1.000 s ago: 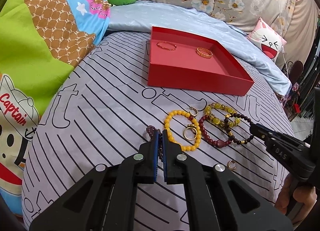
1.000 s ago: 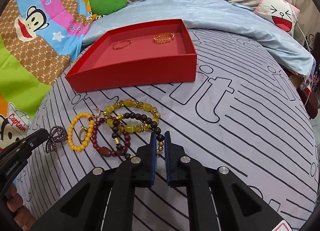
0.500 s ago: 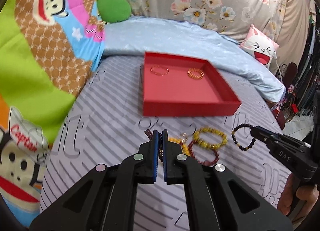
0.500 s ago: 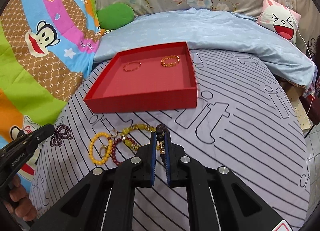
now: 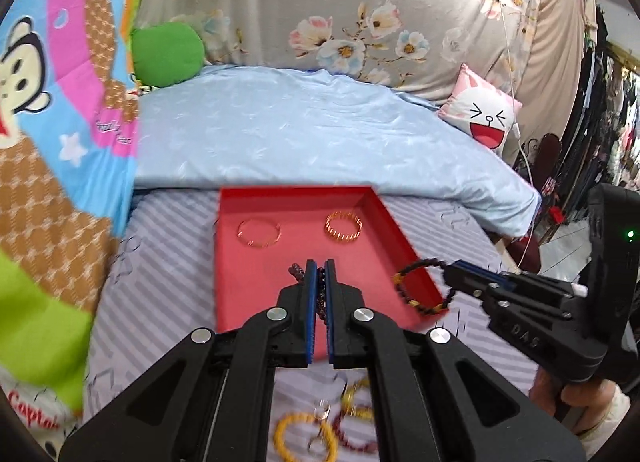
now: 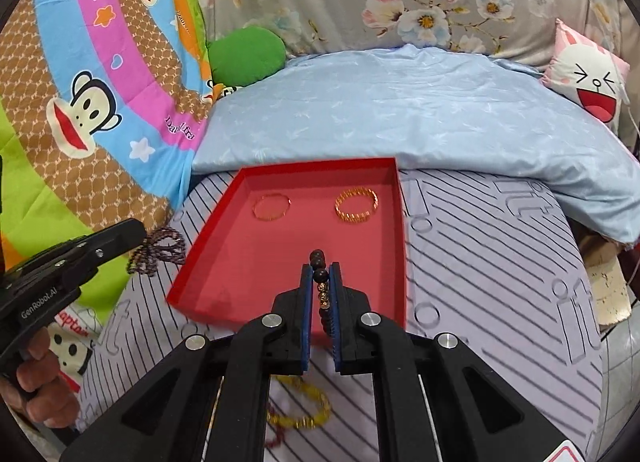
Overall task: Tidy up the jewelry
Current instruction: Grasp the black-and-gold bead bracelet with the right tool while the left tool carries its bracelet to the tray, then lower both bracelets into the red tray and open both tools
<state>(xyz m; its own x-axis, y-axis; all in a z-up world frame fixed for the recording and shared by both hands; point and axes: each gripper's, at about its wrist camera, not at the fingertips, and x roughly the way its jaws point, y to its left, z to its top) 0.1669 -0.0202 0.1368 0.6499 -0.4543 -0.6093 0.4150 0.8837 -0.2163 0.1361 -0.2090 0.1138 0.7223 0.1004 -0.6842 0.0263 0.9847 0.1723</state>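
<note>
Two grippers in view, each clamped on one bracelet. Left gripper (image 5: 319,266) pinched on a small dark purple beaded bracelet (image 6: 157,249), held above the near part of the red tray (image 5: 404,230); seen from the right wrist as a loop dangling just left of the tray's edge. Right gripper (image 6: 321,272) clenched on a dark bead bracelet (image 5: 423,286) with gold spacers, hanging over the tray's near right corner. Inside the tray, two pieces lying apart: one thin gold bangle (image 5: 259,233) at left, one coiled gold bangle (image 5: 343,226) at right. On the striped bedsheet (image 6: 480,270) below the grippers, remaining pieces blurred: one yellow bead bracelet (image 5: 304,436), one dark red strand (image 5: 356,438), one greenish-yellow bracelet (image 6: 308,406); count of small rings uncertain.
</note>
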